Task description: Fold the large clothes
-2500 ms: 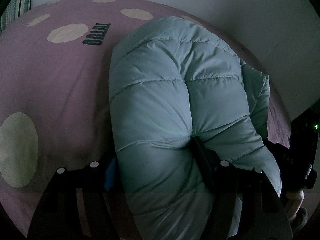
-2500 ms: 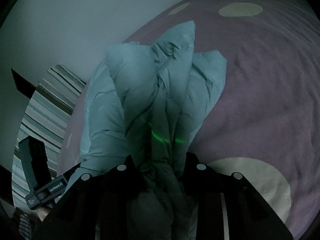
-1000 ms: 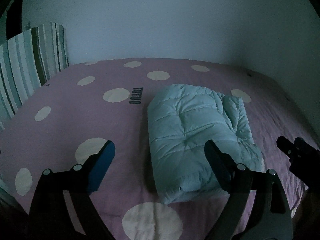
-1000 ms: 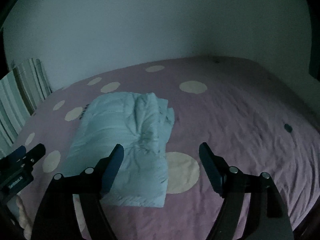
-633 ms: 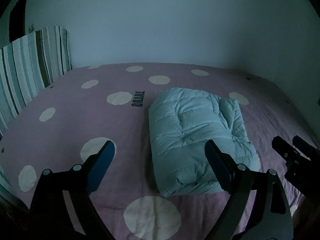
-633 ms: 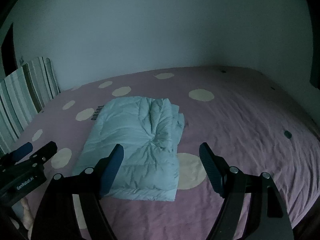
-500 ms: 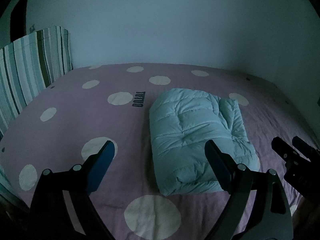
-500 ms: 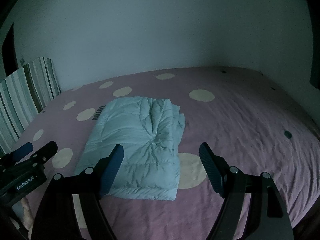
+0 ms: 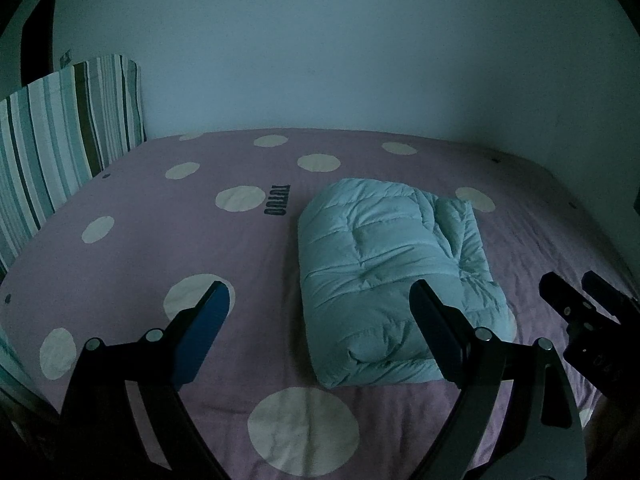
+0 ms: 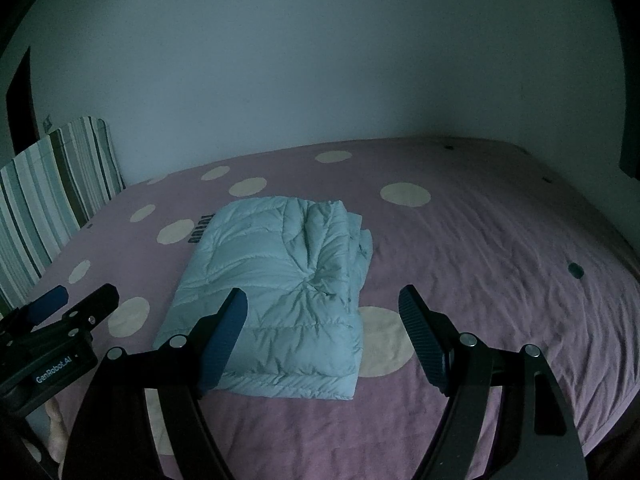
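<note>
Jacket [image 9: 396, 280]: pale blue, quilted, folded into a thick rectangular bundle; flat on the bed [image 9: 140, 248], right of centre in the left wrist view, left of centre in the right wrist view [image 10: 280, 300]. Bunched layers along its right edge; near end rolled over.

Left gripper [image 9: 320, 312]: jaws spread wide, nothing between them — held above the near edge of the bed, clear of the jacket. Also seen at far left in the right wrist view [image 10: 72, 304].

Right gripper [image 10: 322, 308]: jaws spread wide, empty, held above the near end of the jacket without touching. Seen at far right in the left wrist view [image 9: 576, 296].

Bed: pink sheet with cream dots, lightly creased on the right half; dark lettering [image 9: 276, 200] printed just left of the jacket's far corner.

Cushion [image 9: 60, 128]: striped, upright at the far left edge of the bed.

Wall [image 9: 320, 40]: plain, behind the bed and along its right side.

Lighting: dim — fine detail poor.
</note>
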